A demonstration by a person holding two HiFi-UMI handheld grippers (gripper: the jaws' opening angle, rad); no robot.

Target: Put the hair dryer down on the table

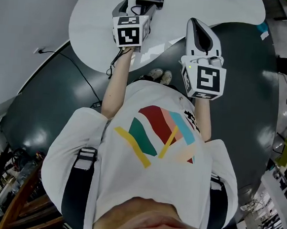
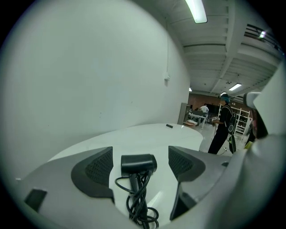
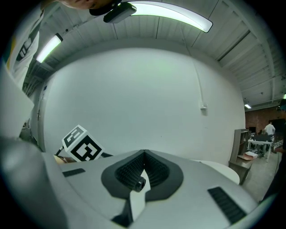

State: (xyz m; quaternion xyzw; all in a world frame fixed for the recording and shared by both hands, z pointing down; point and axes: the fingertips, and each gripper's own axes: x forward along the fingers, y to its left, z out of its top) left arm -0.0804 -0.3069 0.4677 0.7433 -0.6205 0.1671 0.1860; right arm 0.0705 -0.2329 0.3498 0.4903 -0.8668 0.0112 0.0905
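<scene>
The dryer (image 2: 138, 163) lies on the white round counter (image 1: 96, 19), its cord (image 2: 136, 203) coiled in a loose heap just behind the handle. The left hand-held gripper (image 1: 137, 10) is released: its two dark pads stand wide apart on either side of the dryer, and neither seems to touch it. The right hand-held gripper (image 3: 143, 161) is clenched on nothing, ribbed pads pressed together, held up to one side and well clear of the counter.

To my eye the setting-down itself looks done, and this is the letting-go stage. What the next move calls for is a straight draw-back of the left hand-held gripper, kept clear of the cord so no loop catches a jaw and drags the dryer along.

I can read no brand or label on the dryer. The only markings are the black-and-white square patterns on each cube (image 1: 129, 34).
</scene>
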